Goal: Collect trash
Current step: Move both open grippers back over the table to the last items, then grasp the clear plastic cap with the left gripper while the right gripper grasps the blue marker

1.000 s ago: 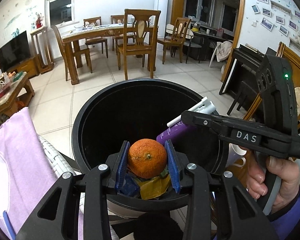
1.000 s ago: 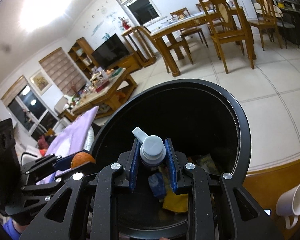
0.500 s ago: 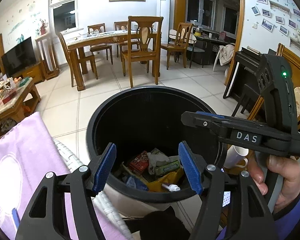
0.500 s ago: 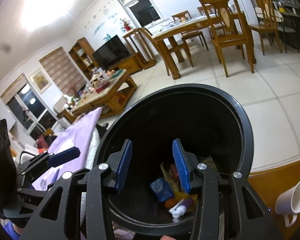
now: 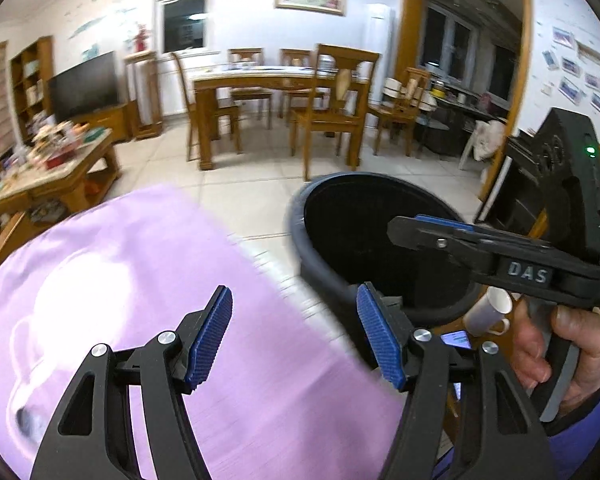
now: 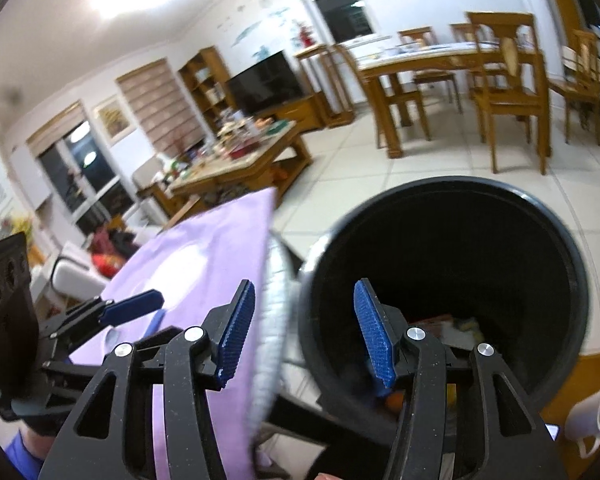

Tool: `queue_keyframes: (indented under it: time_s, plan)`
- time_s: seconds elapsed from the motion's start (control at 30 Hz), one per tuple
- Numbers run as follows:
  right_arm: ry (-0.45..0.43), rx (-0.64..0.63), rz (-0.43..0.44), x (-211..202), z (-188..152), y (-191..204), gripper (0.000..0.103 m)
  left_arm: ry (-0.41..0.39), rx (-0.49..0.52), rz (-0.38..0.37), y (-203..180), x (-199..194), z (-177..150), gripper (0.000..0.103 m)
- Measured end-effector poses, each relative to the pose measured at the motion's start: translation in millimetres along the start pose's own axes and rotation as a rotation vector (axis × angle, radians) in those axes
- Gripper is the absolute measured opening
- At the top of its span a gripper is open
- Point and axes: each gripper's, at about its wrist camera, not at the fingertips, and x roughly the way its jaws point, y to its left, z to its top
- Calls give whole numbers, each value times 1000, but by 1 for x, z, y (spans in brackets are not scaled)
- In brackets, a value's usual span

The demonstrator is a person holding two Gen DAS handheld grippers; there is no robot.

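Fingers point(image 5: 210, 340) of left gripper point(image 5: 296, 336) apart, nothing between, over purple cloth point(image 5: 148, 280). Right gripper point(image 6: 304, 332) likewise empty, blue fingers point(image 6: 374, 338) having just spread wider, one over cloth, other inside rim of black bin point(image 6: 572, 280). Seen from left wrist: right gripper point(image 5: 412, 228) reaching across bin point(image 5: 312, 256), gripped by hand point(image 5: 556, 356), white letters "DAS" on its side. In bin bottom: blurred trash point(image 6: 456, 326), wrappers and an orange patch, hard to tell apart. White mug point(image 6: 592, 412) just beside bin, phone point(image 5: 456, 340) near it. Beyond: cluttered coffee table point(image 6: 236, 156), dining table point(image 5: 276, 78) with wooden chairs.
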Motion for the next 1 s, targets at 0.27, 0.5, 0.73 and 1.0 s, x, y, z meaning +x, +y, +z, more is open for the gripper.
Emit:
queue_keyframes:
  time_s: [0.27, 0.5, 0.73, 1.0]
  plan:
    - [106, -144, 82, 48, -10, 95, 52, 39, -165, 151, 100, -38, -36, 65]
    - [195, -257, 131, 87, -29, 168, 52, 129, -244, 282, 167, -52, -70, 65]
    - [299, -351, 110, 132, -48, 218, 52, 216, -248, 295, 193, -51, -96, 65]
    - [369, -439, 32, 169, -65, 240, 52, 222, -249, 254, 210, -51, -112, 65]
